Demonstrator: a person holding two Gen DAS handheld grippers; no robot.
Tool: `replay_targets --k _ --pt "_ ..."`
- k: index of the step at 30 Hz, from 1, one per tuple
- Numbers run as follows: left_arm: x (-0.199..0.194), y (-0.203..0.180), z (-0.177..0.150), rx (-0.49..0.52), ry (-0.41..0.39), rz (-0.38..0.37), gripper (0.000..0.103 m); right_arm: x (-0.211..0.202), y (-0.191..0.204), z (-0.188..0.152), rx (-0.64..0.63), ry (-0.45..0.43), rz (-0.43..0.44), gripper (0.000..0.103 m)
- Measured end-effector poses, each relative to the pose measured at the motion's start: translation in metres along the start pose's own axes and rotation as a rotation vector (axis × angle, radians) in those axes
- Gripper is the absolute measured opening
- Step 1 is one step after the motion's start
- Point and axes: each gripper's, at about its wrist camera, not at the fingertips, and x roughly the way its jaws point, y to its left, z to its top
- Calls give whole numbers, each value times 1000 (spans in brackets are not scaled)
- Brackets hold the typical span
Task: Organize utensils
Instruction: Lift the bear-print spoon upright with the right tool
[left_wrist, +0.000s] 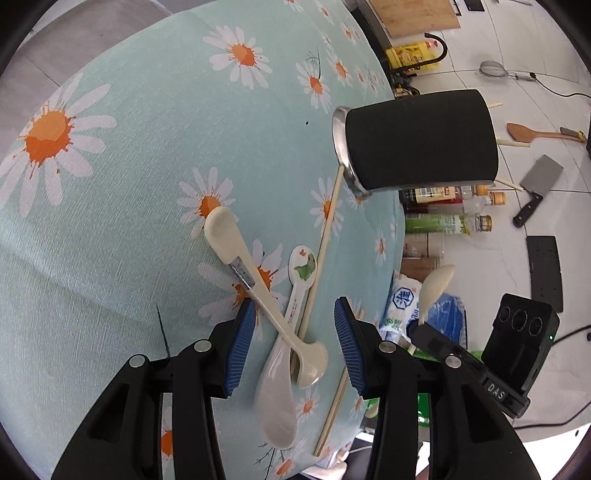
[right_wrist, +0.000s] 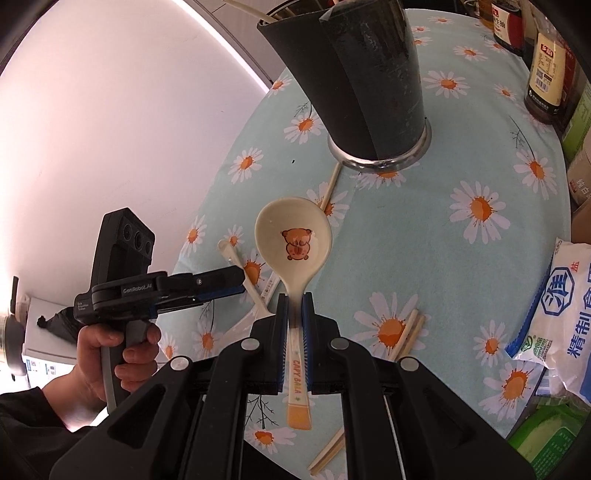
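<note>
Clamped by its handle in the right gripper (right_wrist: 294, 321), the capybara spoon (right_wrist: 293, 236) hangs short of the black holder (right_wrist: 369, 74), while only the left wrist view shows the left gripper (left_wrist: 295, 332) open over two crossed spoons (left_wrist: 288, 332).

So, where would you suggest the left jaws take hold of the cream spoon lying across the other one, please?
Probably mid-handle on the cream spoon, coming from above with the jaws straddling it: the handle is slim and straight there, raised where it crosses the white spoon. The left gripper is open over it.
</note>
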Motion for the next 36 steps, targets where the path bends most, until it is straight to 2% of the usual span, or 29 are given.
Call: replay_targets --k 5,9,13,18,21,25,36 --pt "5 -8 -1 -7 -38 40 40 -4 -6 -2 -9 -5 23 9" --pt "11 -8 -2 -15 -48 70 20 -8 -8 -7 -20 -14 40 9" --pt "13 -7 -3 -22 -63 87 11 -11 -14 -8 -17 -23 58 9" --pt "16 -8 -4 -18 -74 106 8 -14 -20 -9 -12 -27 77 9" --pt "19 -8 -3 -27 -67 89 4 -15 -22 -8 -14 -28 86 9" --pt "21 -14 -5 0 -79 112 4 -19 -23 -7 -14 -38 95 9" --pt "19 -27 -7 20 -102 104 3 -14 -20 -13 -25 -21 108 9"
